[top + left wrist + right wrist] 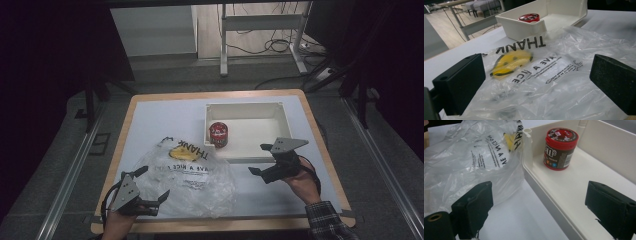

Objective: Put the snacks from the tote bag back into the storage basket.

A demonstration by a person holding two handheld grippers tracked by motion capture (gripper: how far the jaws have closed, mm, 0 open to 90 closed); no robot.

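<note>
A crumpled clear plastic bag (187,175) with a yellow smiley and black lettering lies on the white table top, front left. A red candy tub (218,134) stands upright in the near left corner of a white bin (280,111). My left gripper (150,184) is open at the bag's near left edge; the bag (541,75) spreads between its jaws. My right gripper (259,159) is open, straddling the bin's near wall. Its view shows the tub (559,148) ahead, the bin (599,150) at right and the bag (469,160) at left.
The table's wooden rim (122,135) runs around the white top. Past the far edge stand a metal table frame (260,22) and loose cables (280,47) on the floor. Dark floor and rails flank both sides.
</note>
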